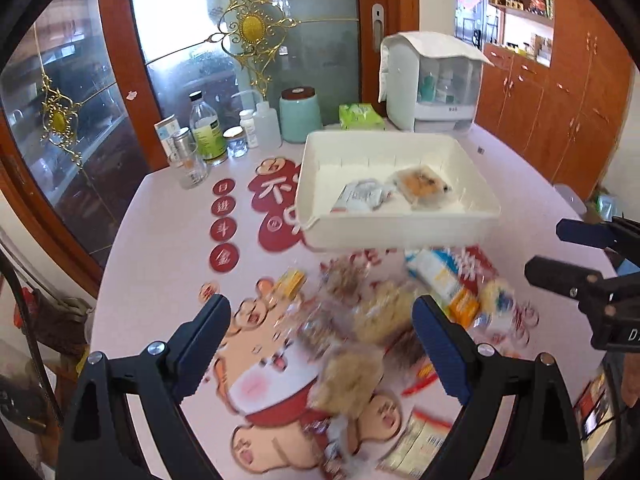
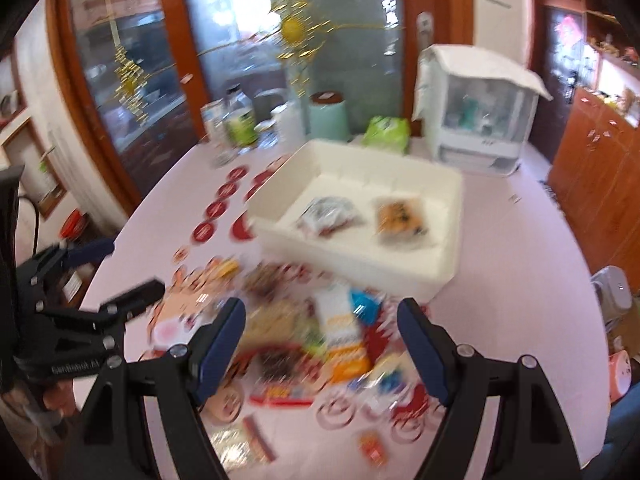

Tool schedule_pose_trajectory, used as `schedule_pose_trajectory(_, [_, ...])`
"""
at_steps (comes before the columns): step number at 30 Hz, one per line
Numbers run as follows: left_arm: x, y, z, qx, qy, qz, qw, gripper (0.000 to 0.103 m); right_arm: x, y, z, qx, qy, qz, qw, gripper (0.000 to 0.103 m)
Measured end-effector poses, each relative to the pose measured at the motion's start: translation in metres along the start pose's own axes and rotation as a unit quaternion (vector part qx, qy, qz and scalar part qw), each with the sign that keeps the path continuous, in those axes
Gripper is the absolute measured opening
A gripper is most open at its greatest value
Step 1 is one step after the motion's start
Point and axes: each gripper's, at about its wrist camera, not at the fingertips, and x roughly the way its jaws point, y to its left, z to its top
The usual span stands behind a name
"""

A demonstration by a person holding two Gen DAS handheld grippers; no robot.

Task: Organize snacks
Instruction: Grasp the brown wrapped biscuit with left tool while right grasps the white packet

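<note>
A white bin [image 1: 400,236] [image 2: 352,256] stands on the pink table and holds two wrapped snacks: a pale packet [image 1: 362,196] [image 2: 328,214] and an orange-brown one [image 1: 424,184] [image 2: 402,216]. A blurred pile of snack packets [image 1: 360,312] [image 2: 312,340] lies on the table in front of the bin. My left gripper [image 1: 322,320] is open and empty above the pile; it also shows at the left of the right wrist view [image 2: 124,276]. My right gripper [image 2: 322,320] is open and empty above the pile; it shows at the right of the left wrist view [image 1: 548,248].
Bottles and jars [image 1: 208,136], a teal canister [image 1: 300,114], a green pack [image 1: 360,116] and a white lidded cabinet [image 1: 436,84] stand along the table's far edge. Red stickers [image 1: 224,224] lie on the table. Wooden cupboards [image 1: 560,100] stand to the right.
</note>
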Motion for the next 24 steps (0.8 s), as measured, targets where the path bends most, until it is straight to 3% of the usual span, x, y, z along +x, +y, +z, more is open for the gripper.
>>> schedule_pose_trajectory(6, [0.007,0.019,-0.052,0.001,0.050,-0.030,0.9983,0.092,0.016,0.035,-0.049,-0.003,0.057,0.005,0.998,0.079])
schedule_pose_trajectory(9, [0.026,0.021,-0.077,0.013,0.091,-0.040,0.9949,0.092,0.026,0.048,-0.073,0.023,0.081,-0.005,0.996,0.079])
schedule_pose_trajectory(13, [0.052,0.020,-0.102,0.027,0.116,-0.035,0.9923,0.092,0.044,0.061,-0.101,0.071,0.108,-0.028,0.991,0.079])
schedule_pose_trajectory(19, [0.099,0.023,-0.130,0.010,0.180,-0.031,0.9832,0.092,0.072,0.069,-0.133,0.138,0.144,-0.060,0.978,0.079])
schedule_pose_trajectory(24, [0.117,0.020,-0.149,0.005,0.217,-0.035,0.9755,0.079,0.085,0.070,-0.156,0.198,0.168,-0.071,0.963,0.079])
